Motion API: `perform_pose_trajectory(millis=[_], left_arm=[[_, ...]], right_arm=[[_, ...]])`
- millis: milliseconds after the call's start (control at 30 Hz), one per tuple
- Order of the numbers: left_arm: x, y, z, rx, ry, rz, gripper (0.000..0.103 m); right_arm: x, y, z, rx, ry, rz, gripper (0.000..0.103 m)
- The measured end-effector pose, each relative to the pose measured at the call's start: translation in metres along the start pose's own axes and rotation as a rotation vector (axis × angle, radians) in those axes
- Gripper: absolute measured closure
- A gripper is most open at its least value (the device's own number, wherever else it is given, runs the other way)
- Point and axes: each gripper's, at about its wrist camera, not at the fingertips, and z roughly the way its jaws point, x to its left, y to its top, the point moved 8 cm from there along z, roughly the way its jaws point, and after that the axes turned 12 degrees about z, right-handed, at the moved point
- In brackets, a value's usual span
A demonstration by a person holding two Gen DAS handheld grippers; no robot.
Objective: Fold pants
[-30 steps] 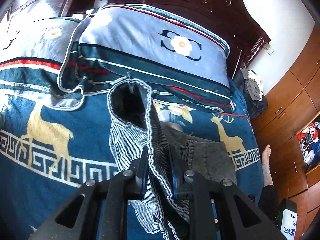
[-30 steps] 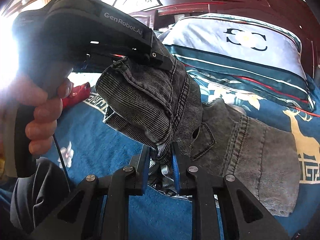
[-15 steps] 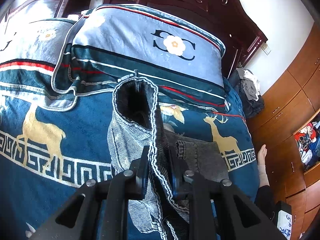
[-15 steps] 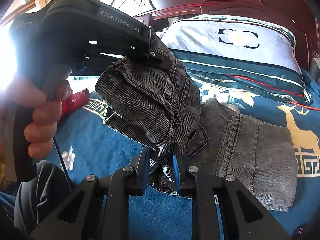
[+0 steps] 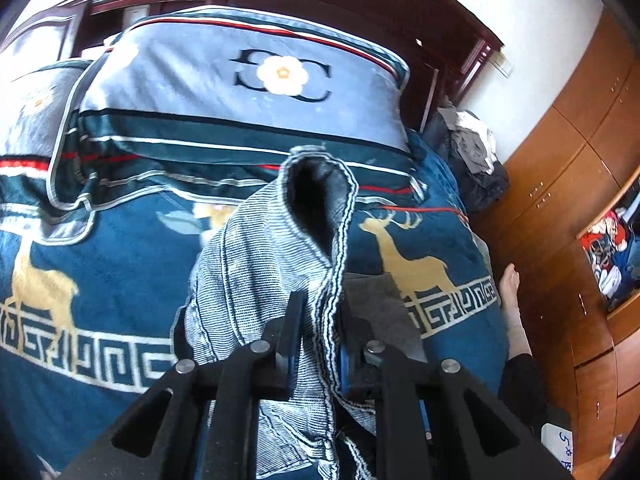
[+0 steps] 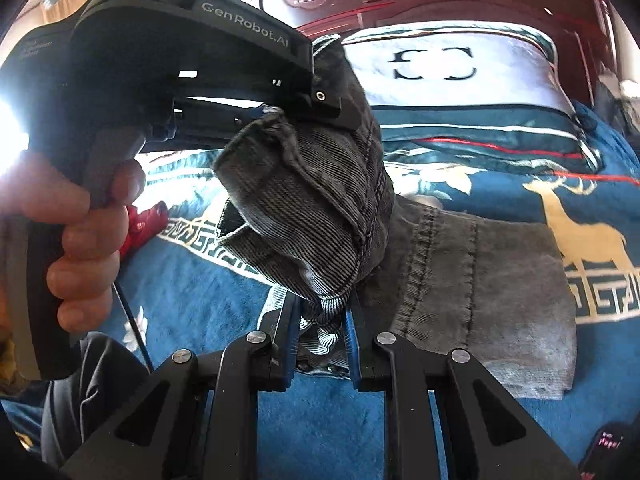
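Seemingly mid-fold, the left gripper (image 5: 320,336) and right gripper (image 6: 322,334) each stayed clamped on the pants' (image 6: 480,280) lifted end, the rest lying flat on the bed (image 6: 200,300).

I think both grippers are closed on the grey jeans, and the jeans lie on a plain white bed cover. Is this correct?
Not quite: the bed cover is not plain white. It is blue with golden deer and a key-pattern border, as both wrist views show. The rest holds: the left gripper and the right gripper are each shut on the grey jeans.
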Motion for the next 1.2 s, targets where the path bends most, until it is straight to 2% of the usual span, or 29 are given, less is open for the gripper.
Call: perform_pose_trajectory(millis=[300, 433, 633, 733, 833, 900, 933, 1000, 1100, 1200], left_arm=[[-0.071, 0.013, 0.043, 0.050, -0.056, 0.078, 0.087], [-0.097, 0.012, 0.074, 0.097, -0.068, 0.095, 0.087], [-0.113, -0.003, 0.124, 0.204, -0.072, 0.092, 0.086], [-0.117, -0.014, 0.146, 0.257, -0.072, 0.090, 0.076], [-0.120, -0.022, 0.160, 0.282, -0.109, 0.054, 0.062], [-0.125, -0.020, 0.159, 0.272, -0.145, 0.042, 0.046], [-0.126, -0.018, 0.156, 0.266, -0.162, 0.038, 0.044], [-0.126, -0.013, 0.143, 0.240, -0.189, 0.034, 0.032], [-0.117, -0.003, 0.116, 0.183, -0.206, 0.024, 0.024], [-0.088, -0.002, 0.082, 0.127, -0.192, -0.008, 0.019]], right_arm=[[-0.048, 0.007, -0.028, -0.038, -0.028, 0.096, 0.086], [-0.079, 0.007, -0.035, -0.036, -0.032, 0.190, 0.086], [-0.123, -0.003, -0.025, 0.023, -0.004, 0.376, 0.083], [-0.142, -0.012, -0.016, 0.064, -0.020, 0.464, 0.074], [-0.159, -0.019, -0.009, 0.098, -0.033, 0.544, 0.070], [-0.166, -0.021, -0.008, 0.105, -0.023, 0.591, 0.065], [-0.169, -0.022, -0.008, 0.105, -0.024, 0.608, 0.063], [-0.172, -0.021, -0.010, 0.101, -0.027, 0.623, 0.062], [-0.174, -0.020, -0.017, 0.100, -0.030, 0.640, 0.057], [-0.180, -0.019, -0.030, 0.084, -0.075, 0.645, 0.047]])
